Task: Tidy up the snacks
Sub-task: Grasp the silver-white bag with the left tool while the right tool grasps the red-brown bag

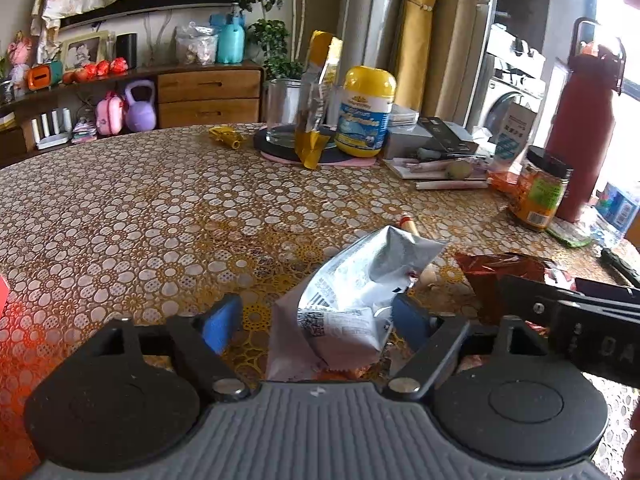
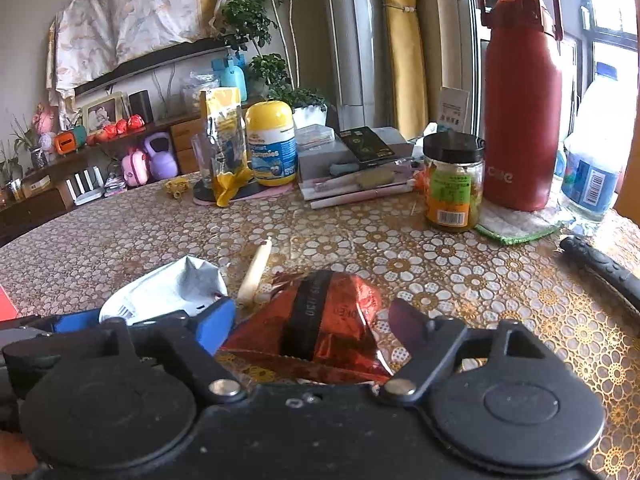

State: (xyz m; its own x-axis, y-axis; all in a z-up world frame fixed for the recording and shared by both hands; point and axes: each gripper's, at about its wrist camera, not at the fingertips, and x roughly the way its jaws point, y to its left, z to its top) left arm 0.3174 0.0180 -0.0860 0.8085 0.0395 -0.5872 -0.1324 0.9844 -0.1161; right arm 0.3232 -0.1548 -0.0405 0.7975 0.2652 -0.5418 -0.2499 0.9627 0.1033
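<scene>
A silver-white snack packet (image 1: 352,300) lies on the patterned table between the open fingers of my left gripper (image 1: 316,320); its right finger touches the packet. It also shows in the right wrist view (image 2: 168,288). A red foil snack packet (image 2: 324,324) lies between the open fingers of my right gripper (image 2: 312,324), with gaps on both sides. The red packet also shows in the left wrist view (image 1: 504,272). A cream sausage stick (image 2: 256,268) lies between the two packets.
At the table's back stand a yellow-lidded gummies jar (image 2: 272,144), a gold pouch (image 2: 224,148) by a glass, boxes and pens (image 2: 352,160), a pickle jar (image 2: 452,184), a red flask (image 2: 520,96) and a water bottle (image 2: 596,156). A black handle (image 2: 600,268) lies right.
</scene>
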